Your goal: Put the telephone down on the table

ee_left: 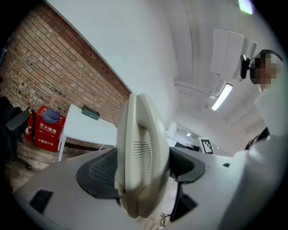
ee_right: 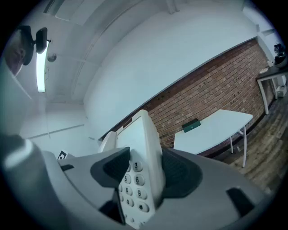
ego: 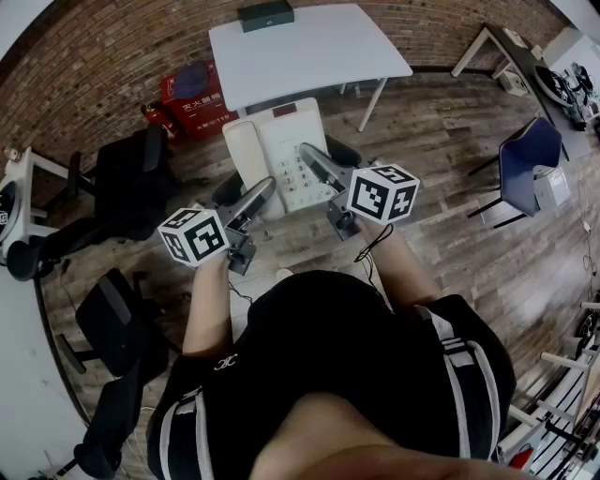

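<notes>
A cream desk telephone [ego: 281, 150] with a handset on its left and a keypad hangs in the air between both grippers, above the wooden floor and short of the white table [ego: 309, 47]. My left gripper [ego: 265, 192] is shut on the telephone's handset side [ee_left: 140, 166]. My right gripper [ego: 309, 155] is shut on the keypad side [ee_right: 141, 179], with number keys showing between its pads. A dark cable hangs below the telephone.
A dark green box [ego: 265, 14] lies at the table's far edge. Red boxes [ego: 195, 98] stand on the floor left of the table. Black office chairs [ego: 131, 187] are at my left, a blue chair [ego: 530, 164] at the right.
</notes>
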### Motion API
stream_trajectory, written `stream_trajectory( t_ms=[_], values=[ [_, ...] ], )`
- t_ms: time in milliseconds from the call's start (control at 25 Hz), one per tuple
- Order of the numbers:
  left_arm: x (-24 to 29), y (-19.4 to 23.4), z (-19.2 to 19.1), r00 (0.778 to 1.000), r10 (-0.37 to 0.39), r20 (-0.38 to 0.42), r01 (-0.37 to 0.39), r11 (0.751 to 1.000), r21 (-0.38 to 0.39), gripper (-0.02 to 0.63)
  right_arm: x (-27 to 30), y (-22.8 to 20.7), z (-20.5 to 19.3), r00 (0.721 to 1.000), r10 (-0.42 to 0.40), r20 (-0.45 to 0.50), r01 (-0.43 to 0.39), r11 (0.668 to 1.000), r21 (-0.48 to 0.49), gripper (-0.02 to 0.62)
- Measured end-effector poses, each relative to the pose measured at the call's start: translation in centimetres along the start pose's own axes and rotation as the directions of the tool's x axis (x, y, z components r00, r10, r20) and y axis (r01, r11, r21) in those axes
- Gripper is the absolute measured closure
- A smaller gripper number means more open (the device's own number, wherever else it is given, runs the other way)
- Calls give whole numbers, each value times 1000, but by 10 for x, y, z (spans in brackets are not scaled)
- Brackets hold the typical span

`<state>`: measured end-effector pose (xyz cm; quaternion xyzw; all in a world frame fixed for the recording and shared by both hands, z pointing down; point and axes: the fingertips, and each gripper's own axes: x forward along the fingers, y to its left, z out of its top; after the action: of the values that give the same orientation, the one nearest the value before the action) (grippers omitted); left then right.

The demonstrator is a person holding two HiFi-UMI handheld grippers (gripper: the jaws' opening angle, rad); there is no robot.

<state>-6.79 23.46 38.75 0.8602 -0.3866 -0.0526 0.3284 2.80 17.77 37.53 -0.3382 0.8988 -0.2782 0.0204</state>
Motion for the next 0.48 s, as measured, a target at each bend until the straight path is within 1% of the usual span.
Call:
stream_trajectory(
  t_ms=[480],
  values=[
    [1,2,0,1000,11,-5,-11,1000,4,247,2,-1,-1,1000,10,2,-10,1000,10,390]
  ],
)
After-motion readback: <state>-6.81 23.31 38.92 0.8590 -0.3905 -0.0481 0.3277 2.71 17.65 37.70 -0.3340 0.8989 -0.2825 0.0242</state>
